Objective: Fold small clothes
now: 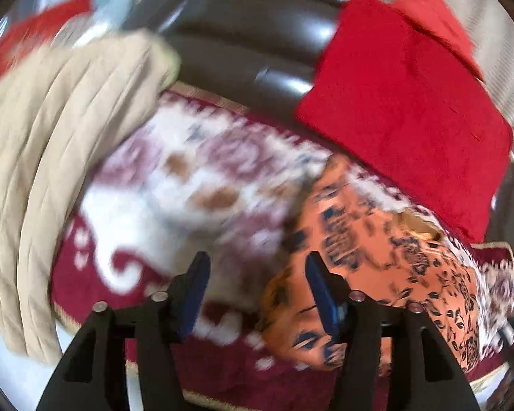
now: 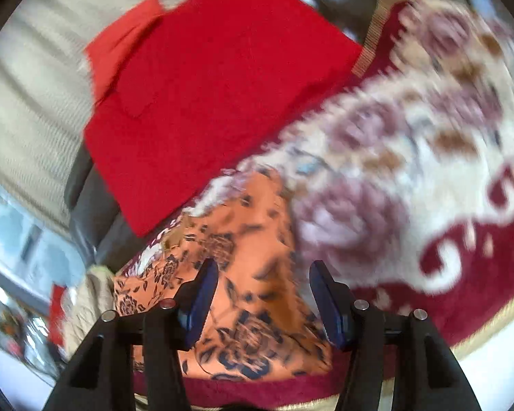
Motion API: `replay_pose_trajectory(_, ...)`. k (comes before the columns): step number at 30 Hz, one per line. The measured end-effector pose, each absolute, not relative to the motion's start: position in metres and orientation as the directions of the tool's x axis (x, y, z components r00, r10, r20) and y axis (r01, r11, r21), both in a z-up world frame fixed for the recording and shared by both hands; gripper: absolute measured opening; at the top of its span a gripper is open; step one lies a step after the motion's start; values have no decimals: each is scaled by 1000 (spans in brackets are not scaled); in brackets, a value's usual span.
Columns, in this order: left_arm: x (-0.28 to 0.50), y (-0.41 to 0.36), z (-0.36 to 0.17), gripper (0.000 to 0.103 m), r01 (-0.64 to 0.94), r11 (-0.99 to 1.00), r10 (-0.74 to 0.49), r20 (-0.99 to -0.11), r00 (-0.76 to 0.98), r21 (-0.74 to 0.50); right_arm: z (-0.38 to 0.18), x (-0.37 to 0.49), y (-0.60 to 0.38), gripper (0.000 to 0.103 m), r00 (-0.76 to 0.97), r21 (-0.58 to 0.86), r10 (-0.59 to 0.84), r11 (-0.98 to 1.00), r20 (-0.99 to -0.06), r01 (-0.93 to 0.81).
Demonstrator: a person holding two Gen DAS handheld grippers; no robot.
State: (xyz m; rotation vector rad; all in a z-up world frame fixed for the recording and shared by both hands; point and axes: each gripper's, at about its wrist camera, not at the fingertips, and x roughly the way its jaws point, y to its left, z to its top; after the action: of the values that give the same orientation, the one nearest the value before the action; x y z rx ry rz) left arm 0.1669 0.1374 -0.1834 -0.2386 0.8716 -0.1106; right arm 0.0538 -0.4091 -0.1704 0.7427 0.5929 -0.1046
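An orange garment with a dark blue flower print lies crumpled on a red and cream patterned rug. My left gripper is open and empty above the rug, with the garment's left edge just under its right finger. In the right wrist view the same garment lies right below my right gripper, which is open and empty above it. A folded red cloth lies beyond the garment, partly on a dark sofa; it also shows in the right wrist view. Both views are blurred.
A beige ribbed fabric hangs at the left of the left wrist view. A dark leather sofa stands behind the rug. A cream knitted throw lies at the left of the right wrist view.
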Motion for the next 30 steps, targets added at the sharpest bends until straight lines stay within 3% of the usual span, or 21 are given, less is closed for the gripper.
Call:
replay_pose_trajectory(2, 182, 112, -174, 70, 50, 977, -189, -739, 647, -206, -159, 72, -394, 60, 830, 563, 124, 787, -543, 251)
replay_pose_trajectory(6, 224, 67, -180, 71, 124, 984, -179, -756, 630, -129, -158, 119, -355, 56, 794, 485, 154, 853, -588, 194)
replay_pose_trajectory(13, 304, 40, -244, 71, 96, 995, -32, -869, 494, 18, -192, 192, -355, 48, 720, 409, 87, 866, -689, 288)
replay_pose_trajectory(15, 317, 50, -260, 88, 64, 997, -60, -881, 469, -34, -210, 213, -363, 45, 678, 391, 74, 860, -731, 328)
replay_pose_trajectory(17, 324, 60, -266, 97, 18, 997, -70, -882, 465, -69, -229, 230, -373, 44, 663, 403, 82, 847, -744, 346)
replay_pose_trajectory(20, 325, 69, -268, 96, 2, 991, -118, -884, 452, -132, -231, 238, -383, 44, 675, 426, 94, 836, -732, 345)
replay_pose_trajectory(24, 294, 73, -248, 95, 51, 994, -113, -850, 514, -101, -216, 225, -380, 44, 694, 428, 89, 840, -714, 333)
replay_pose_trajectory(30, 220, 73, -217, 95, 161, 979, -194, -792, 579, -122, -180, 181, -334, 47, 731, 407, 157, 896, -664, 177)
